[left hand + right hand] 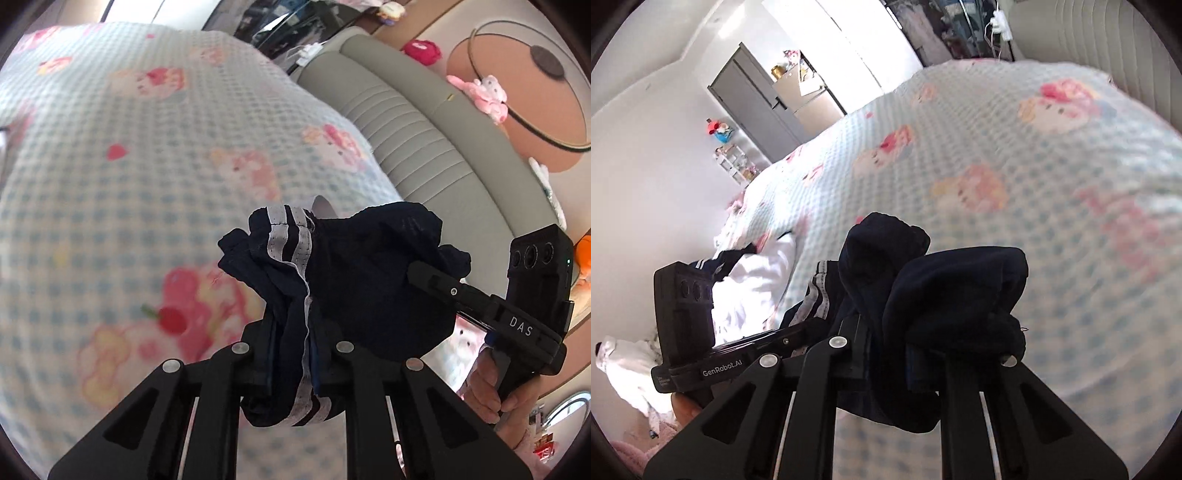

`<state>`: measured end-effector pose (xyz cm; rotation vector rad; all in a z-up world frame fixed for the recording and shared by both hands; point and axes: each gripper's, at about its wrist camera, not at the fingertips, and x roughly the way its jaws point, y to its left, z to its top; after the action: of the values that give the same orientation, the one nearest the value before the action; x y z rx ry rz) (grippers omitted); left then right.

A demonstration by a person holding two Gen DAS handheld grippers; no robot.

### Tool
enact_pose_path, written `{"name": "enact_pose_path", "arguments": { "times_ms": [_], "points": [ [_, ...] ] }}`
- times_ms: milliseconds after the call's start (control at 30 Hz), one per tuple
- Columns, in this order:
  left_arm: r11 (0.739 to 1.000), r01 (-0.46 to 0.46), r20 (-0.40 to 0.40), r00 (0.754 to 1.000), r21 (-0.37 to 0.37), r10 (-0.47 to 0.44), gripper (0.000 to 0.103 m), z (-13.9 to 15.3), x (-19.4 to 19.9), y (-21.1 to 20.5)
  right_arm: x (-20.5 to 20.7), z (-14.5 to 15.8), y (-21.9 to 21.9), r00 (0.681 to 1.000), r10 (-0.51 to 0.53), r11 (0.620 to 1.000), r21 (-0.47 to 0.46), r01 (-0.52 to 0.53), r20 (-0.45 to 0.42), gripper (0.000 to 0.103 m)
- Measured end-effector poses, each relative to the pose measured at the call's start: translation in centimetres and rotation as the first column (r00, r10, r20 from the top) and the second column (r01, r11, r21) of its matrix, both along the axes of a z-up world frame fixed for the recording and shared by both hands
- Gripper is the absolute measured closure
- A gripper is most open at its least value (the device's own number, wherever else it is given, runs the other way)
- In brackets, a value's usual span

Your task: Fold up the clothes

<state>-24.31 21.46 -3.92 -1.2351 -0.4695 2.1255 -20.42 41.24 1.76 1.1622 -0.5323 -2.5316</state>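
Hanging bunched in the air above the bed, the navy shorts (354, 288) are being held up by both tools at once, close together. The left gripper (291, 354) is clamping down on the part with the white side stripes (291, 236), its fingers pressing in on a thick wad of fabric that is spilling out above and below the tips. The right gripper (905, 354) is pinching another fold of the same dark garment (942, 295), its fingers closing on cloth that is mounding up over them; seen from the left wrist, it is reaching in from the right side (461, 295), with the person's right hand (491, 391) wrapping its handle.

Below the shorts, the Hello Kitty bedspread (147, 166), pale blue check with pink figures, is lying blurred across the mattress. A grey padded headboard (413, 147) is curving along the far side, and a pink plush toy (487, 96) is sitting beyond it. In the right wrist view a heap of white clothing (750, 291) is lying on the bedspread to the left, with a grey wardrobe (757, 103) standing against the far wall and a small shelf of knick-knacks (735, 162) beside it
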Motion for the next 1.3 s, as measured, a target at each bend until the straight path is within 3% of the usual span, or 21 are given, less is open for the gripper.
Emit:
{"name": "enact_pose_path", "arguments": {
  "times_ms": [67,133,167,233,267,300,333,433,500,567,600,667,767,800,833,867,933,1000,1067,1200,1300],
  "points": [
    [1.0,0.017,-0.017,1.0,0.016,-0.016,0.087,1.2,-2.8,3.7,-2.3,1.7,3.3,1.0,-0.023,0.998,0.055,0.023,-0.006,0.087],
    [1.0,0.013,0.04,0.999,0.016,-0.013,0.086,-1.2,-5.1,6.8,-4.9,0.6,6.7,0.998,-0.055,0.989,0.137,0.049,0.041,0.076],
    [1.0,0.005,0.071,0.997,0.014,-0.006,0.086,-2.8,-6.1,8.2,-5.7,-1.6,8.4,0.991,-0.085,0.984,0.167,0.067,0.106,0.072],
    [1.0,0.005,0.171,0.985,-0.026,-0.001,0.072,-7.0,-7.6,10.5,-7.3,-6.0,12.0,0.961,-0.149,0.969,0.23,0.094,0.232,0.069],
    [0.998,0.012,0.226,0.974,-0.055,0.001,0.071,-9.2,-8.0,11.4,-8.1,-8.2,13.7,0.939,-0.182,0.959,0.263,0.104,0.291,0.069],
    [0.998,0.008,0.225,0.974,-0.061,0.006,0.071,-9.6,-7.9,11.4,-8.1,-10.1,14.4,0.918,-0.211,0.947,0.304,0.107,0.334,0.069],
    [0.998,0.005,0.225,0.974,-0.067,0.011,0.071,-9.9,-7.7,11.4,-7.7,-11.1,14.8,0.913,-0.221,0.94,0.326,0.106,0.342,0.069],
    [0.996,-0.012,0.212,0.977,-0.086,0.03,0.064,-10.9,-7.1,11.4,-5.8,-9.7,14.5,0.95,-0.223,0.942,0.298,0.152,0.218,0.068],
    [0.99,-0.097,0.055,0.993,-0.106,0.103,0.063,-8.5,-5.8,10.8,-5.0,-7.7,13.2,0.972,-0.21,0.94,0.295,0.171,0.106,0.068],
    [0.987,-0.13,-0.085,0.989,-0.092,0.123,0.063,-6.3,-4.6,11.1,-5.0,-6.5,11.1,0.986,-0.165,0.935,0.322,0.149,0.023,0.068],
    [0.992,-0.09,-0.117,0.99,-0.085,0.08,0.063,-5.8,-4.4,11.9,-5.6,-7.1,10.3,0.988,-0.145,0.934,0.335,0.123,0.043,0.068],
    [0.992,-0.013,-0.107,0.994,-0.124,0.0,0.063,-6.2,-4.6,13.9,-6.9,-8.5,8.9,0.991,-0.107,0.931,0.358,0.07,0.086,0.068],
    [0.969,0.03,0.0,1.0,-0.246,-0.031,0.063,-9.5,-6.2,15.6,-8.5,-13.0,9.4,0.965,-0.133,0.927,0.373,0.039,0.228,0.071],
    [0.958,0.037,0.034,0.999,-0.283,-0.029,0.065,-10.6,-6.7,15.8,-8.6,-14.2,9.9,0.955,-0.146,0.92,0.39,0.035,0.26,0.079],
    [0.954,0.036,0.053,0.998,-0.297,-0.021,0.071,-11.1,-7.0,15.2,-8.3,-14.5,10.5,0.955,-0.149,0.928,0.369,0.046,0.255,0.083],
    [0.952,0.02,0.053,0.999,-0.304,-0.004,0.071,-11.1,-6.8,14.0,-8.1,-14.6,11.1,0.956,-0.152,0.936,0.347,0.058,0.251,0.085],
    [0.966,-0.004,0.049,0.999,-0.258,0.017,0.069,-10.2,-6.4,11.8,-7.4,-13.3,11.2,0.965,-0.155,0.946,0.314,0.083,0.211,0.078],
    [0.985,-0.024,0.038,0.999,-0.17,0.031,0.066,-8.7,-5.7,9.6,-6.7,-11.4,10.0,0.977,-0.142,0.936,0.342,0.08,0.159,0.055],
    [0.985,-0.057,-0.031,0.998,-0.164,0.053,0.06,-6.6,-4.7,7.7,-6.2,-9.2,8.1,0.986,-0.118,0.929,0.363,0.067,0.122,0.054],
    [0.952,-0.17,-0.103,0.984,-0.255,0.148,0.043,-3.5,-5.7,3.8,-5.9,-5.7,3.0,0.995,-0.076,0.931,0.361,0.048,0.065,0.029],
    [0.916,-0.252,-0.132,0.966,-0.313,0.221,0.042,-1.1,-5.9,-1.3,-6.4,-4.4,-2.3,0.999,-0.03,0.921,0.389,0.011,0.043,0.026]
  ]
}}
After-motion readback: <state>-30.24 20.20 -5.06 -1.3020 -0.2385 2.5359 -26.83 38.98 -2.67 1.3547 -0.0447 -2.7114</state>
